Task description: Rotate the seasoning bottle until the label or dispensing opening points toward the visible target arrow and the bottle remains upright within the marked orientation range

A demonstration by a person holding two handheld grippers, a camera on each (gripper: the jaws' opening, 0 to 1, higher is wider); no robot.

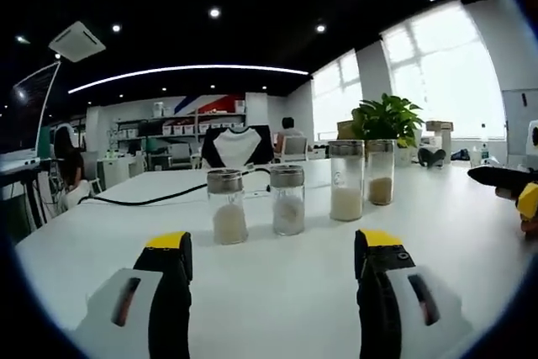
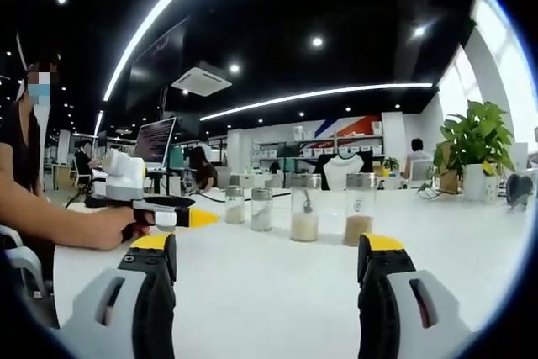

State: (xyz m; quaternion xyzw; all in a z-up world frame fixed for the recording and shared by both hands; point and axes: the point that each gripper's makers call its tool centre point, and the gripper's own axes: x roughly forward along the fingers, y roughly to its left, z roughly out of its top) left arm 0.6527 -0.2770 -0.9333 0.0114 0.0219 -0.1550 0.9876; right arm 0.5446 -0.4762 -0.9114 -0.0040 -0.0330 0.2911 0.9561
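Observation:
Four glass seasoning bottles with metal caps stand upright in a row on the white table [image 1: 277,292]. Two are short, the left short bottle [image 1: 227,206] and its neighbour [image 1: 287,199], both holding white powder. To their right are a taller bottle [image 1: 346,180] with white grains and another tall bottle [image 1: 380,171] with tan powder. My left gripper [image 1: 273,245] is open, short of the short bottles, nothing between its yellow-tipped jaws. In the right gripper view the row [image 2: 304,208] stands ahead of my open, empty right gripper [image 2: 269,250]. The left gripper [image 2: 176,216] enters there, held by a hand.
A black cable [image 1: 143,201] runs across the table behind the bottles on the left. A potted plant [image 1: 389,119] stands at the far right edge. The right gripper's tip [image 1: 513,184] pokes in from the right. People sit at desks in the background.

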